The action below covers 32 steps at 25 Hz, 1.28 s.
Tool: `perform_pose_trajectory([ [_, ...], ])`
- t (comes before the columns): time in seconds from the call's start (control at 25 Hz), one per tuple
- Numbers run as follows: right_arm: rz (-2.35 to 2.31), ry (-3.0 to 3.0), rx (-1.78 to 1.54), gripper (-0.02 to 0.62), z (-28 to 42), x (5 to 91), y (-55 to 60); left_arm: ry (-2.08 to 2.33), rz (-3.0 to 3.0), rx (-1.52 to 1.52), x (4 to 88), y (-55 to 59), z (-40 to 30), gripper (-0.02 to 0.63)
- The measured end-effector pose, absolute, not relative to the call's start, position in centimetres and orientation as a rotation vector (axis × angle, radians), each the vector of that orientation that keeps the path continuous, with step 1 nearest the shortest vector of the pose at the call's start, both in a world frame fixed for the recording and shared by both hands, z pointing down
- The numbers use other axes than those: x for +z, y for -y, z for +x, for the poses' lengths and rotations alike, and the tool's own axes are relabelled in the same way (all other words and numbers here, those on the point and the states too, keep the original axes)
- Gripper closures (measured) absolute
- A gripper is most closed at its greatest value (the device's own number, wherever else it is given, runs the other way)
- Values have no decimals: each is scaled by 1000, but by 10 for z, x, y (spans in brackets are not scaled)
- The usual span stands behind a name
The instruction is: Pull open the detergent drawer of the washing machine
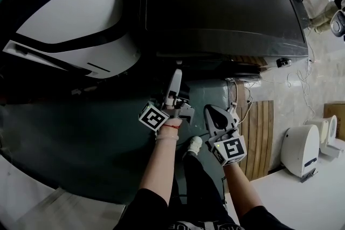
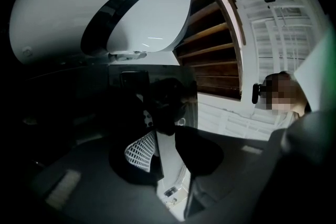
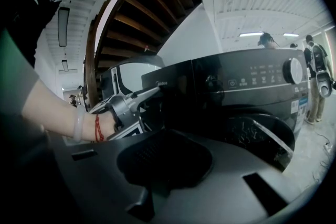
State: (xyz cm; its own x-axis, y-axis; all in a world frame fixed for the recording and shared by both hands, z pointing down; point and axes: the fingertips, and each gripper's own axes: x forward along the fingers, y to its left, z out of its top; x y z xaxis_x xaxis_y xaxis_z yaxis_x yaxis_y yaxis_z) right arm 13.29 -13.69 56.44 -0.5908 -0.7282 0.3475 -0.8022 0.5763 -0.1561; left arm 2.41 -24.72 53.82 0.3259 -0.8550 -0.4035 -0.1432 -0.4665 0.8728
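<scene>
The black washing machine [image 1: 215, 2] stands in front of me; its control panel with a round knob [image 3: 294, 71] and its round door [image 3: 257, 134] show in the right gripper view. The detergent drawer [image 3: 170, 84] is the dark glossy panel at the upper left of the washer's front. My left gripper [image 1: 177, 75] is raised to that panel with its fingertips right at it. Its jaws [image 2: 168, 136] stand apart, a light gap between them and nothing pressed by the pads. My right gripper [image 1: 215, 116] hangs back lower right, its jaws [image 3: 165, 157] together and empty.
A large white rounded appliance [image 1: 70, 13] stands close on the washer's left. A wooden staircase [image 2: 210, 50] rises behind. A slatted wooden board [image 1: 261, 132] and a small white unit [image 1: 302, 151] stand on the floor to the right. People [image 3: 315, 76] stand far right.
</scene>
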Motion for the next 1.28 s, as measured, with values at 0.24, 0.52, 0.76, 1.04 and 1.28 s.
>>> perform_pose_trajectory([
  [0.24, 1290, 2594, 397, 583, 135, 560, 132, 877, 1853, -1172, 538, 234, 25, 486],
  [0.52, 1316, 2625, 390, 583, 135, 550, 130, 878, 1871, -1158, 540, 221, 27, 489],
  [0.76, 1327, 2641, 388, 583, 136, 544, 126, 868, 1875, -1167, 539, 210, 28, 489],
  [1.04, 1313, 2659, 344, 583, 141, 539, 117, 858, 1884, -1162, 539, 194, 31, 492],
  [1.28, 1304, 2664, 351, 583, 142, 536, 111, 871, 1890, -1147, 539, 181, 31, 495],
])
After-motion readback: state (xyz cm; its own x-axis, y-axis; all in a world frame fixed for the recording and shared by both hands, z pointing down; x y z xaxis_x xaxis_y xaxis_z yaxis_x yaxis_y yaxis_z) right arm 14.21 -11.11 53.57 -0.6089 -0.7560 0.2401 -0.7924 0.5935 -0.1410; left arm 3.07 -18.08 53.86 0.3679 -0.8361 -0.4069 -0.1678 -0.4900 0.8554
